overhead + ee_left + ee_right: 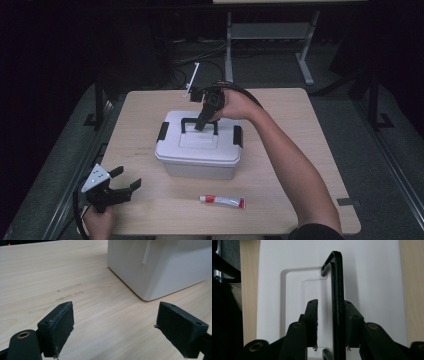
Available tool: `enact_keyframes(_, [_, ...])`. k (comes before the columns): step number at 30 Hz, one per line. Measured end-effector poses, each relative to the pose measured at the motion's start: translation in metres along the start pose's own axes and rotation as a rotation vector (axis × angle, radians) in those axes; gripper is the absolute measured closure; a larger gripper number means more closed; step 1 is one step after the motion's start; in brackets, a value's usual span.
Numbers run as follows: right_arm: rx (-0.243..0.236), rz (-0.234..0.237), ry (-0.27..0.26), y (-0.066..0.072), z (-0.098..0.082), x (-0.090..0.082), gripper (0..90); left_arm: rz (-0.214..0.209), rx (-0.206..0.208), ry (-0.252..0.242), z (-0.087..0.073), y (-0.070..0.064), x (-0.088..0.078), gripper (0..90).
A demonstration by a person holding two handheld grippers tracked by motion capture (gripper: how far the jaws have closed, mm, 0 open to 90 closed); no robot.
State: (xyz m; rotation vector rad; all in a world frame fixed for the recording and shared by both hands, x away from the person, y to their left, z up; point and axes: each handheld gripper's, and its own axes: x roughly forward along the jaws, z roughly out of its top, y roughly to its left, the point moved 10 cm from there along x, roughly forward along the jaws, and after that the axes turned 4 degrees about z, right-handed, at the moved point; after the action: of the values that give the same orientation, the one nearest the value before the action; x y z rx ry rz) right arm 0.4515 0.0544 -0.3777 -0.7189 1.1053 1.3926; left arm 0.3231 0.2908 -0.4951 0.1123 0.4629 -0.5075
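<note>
Now the right claw point(200, 125) stands over the white box point(200, 152) in the middle of the desk point(280, 195), its jaws partly closed around the raised black handle point(337, 290) on the lid. One pad seems to touch the bar; the other stands just off it. The step looks like taking hold of the handle. Next, I judge, the jaws must pinch fully before lifting. The left claw point(115, 322) rests wide open and empty at the near left corner.
</note>
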Motion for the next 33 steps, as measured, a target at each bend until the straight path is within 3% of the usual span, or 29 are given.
enact_keyframes(12, [-0.024, -0.003, 0.016, 0.0046, 0.0014, 0.0014, 83.1, 0.009, 0.014, 0.002, 0.0, -0.0002, -0.0003, 13.7])
enact_keyframes(33, [-0.048, -0.021, 0.026, 0.0068, 0.001, -0.0004, 83.4, 0.007, 0.004, -0.002, -0.0005, 0.0007, -0.0007, 13.7])
